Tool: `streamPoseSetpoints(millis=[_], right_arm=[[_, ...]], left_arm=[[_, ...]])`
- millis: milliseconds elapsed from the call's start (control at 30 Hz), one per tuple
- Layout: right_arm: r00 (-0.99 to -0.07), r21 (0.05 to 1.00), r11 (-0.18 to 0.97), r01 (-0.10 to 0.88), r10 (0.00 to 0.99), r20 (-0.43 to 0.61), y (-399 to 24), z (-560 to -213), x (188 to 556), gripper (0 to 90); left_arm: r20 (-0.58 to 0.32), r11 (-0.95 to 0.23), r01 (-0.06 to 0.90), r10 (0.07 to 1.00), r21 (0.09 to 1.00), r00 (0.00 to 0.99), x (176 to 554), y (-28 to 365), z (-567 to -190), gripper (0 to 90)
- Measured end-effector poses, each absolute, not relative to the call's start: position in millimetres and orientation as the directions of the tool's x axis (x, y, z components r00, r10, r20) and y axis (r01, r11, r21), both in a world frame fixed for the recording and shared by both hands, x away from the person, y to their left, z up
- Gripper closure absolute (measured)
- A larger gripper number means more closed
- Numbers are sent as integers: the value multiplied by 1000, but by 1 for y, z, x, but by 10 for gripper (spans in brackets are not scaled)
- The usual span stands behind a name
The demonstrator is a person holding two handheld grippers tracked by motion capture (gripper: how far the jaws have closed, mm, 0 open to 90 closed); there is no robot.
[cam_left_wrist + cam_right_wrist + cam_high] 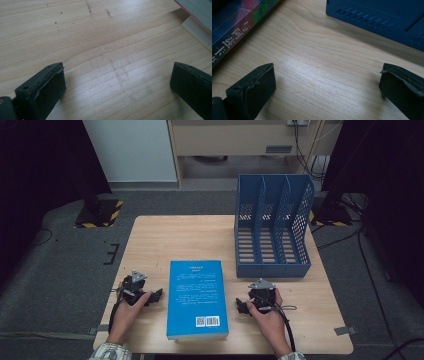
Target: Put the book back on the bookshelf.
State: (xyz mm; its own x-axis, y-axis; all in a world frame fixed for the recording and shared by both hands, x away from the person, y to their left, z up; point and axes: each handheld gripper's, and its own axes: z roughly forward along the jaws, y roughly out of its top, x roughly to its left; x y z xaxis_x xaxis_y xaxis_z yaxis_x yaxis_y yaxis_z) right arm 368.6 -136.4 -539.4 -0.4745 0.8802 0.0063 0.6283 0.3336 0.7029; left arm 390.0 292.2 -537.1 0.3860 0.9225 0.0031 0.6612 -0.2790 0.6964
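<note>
One thick blue paperback book [197,299] lies flat between two tools: left tool [156,296] and right tool [241,306], jaws wide apart, holding nothing. One blue perforated plastic file rack [272,226] stands beyond the right tool on the pale wooden tabletop [165,240].

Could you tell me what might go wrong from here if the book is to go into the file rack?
1. The thick blue paperback book lies flat on the wooden table, so open tongs (left, right) may struggle to get under it.
2. The blue perforated plastic file rack has narrow slots; a tilted book could catch a divider or push the rack back.
</note>
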Motion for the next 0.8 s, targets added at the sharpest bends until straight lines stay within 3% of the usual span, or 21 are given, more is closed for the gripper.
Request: streamPoseSetpoints(millis=[500,633,700,800], right_arm=[[-493,703,345,622,870,9,-136,-539,370,7],[-493,704,344,621,870,10,-137,-539,370,15],[-501,716,343,608,865,11,-137,-538,368,83],[-516,714,358,602,857,5,-135,-535,364,81]], left_arm=[[-9,-306,657,903,689,430,388,290,-532,31],[-56,-265,648,901,714,430,384,294,-528,34],[-74,-249,637,897,729,436,380,295,-523,39],[-84,-246,632,891,735,445,376,294,-518,45]])
